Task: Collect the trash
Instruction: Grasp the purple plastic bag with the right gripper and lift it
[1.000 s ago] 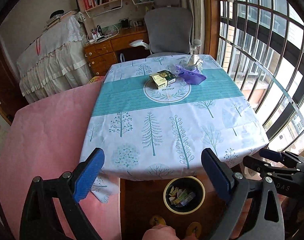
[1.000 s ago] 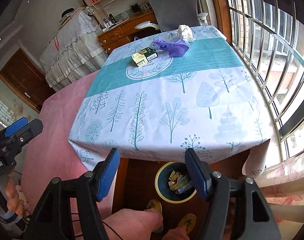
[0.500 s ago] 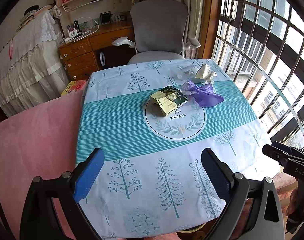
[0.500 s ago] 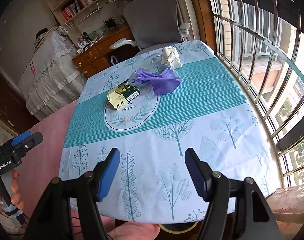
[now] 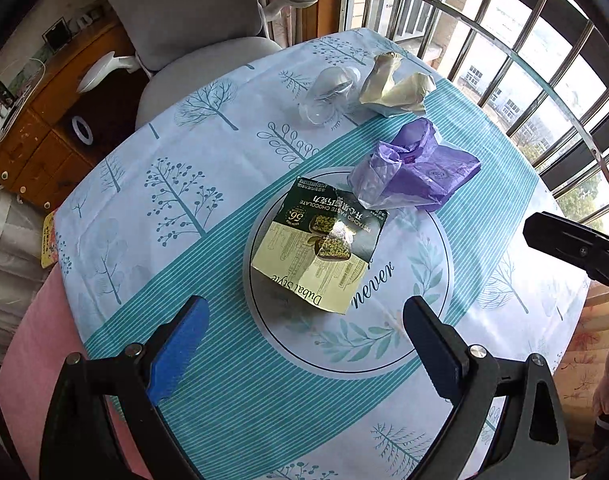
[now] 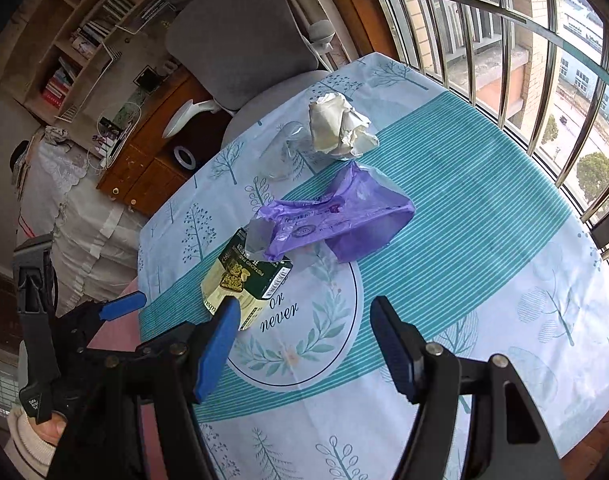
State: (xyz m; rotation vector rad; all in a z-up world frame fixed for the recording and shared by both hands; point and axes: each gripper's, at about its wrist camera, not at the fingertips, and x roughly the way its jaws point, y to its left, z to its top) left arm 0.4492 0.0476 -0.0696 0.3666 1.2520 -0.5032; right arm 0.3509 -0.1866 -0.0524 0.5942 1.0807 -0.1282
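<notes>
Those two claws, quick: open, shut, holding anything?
Left gripper: open, holding nothing, above the chocolate box.
Right gripper: open, holding nothing.

Clear plastic cup (image 6: 282, 156) beyond right hand-held gripper (image 6: 304, 344): partly behind crumpled paper (image 6: 338, 126), shape unclear. Chocolate box (image 6: 244, 280) corner behind purple bag (image 6: 336, 220).

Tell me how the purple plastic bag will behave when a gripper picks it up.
The purple bag looks thin and crumpled, so it is probably floppy and light. Its glossy film may slip, and loose folds will likely hang down.
</notes>
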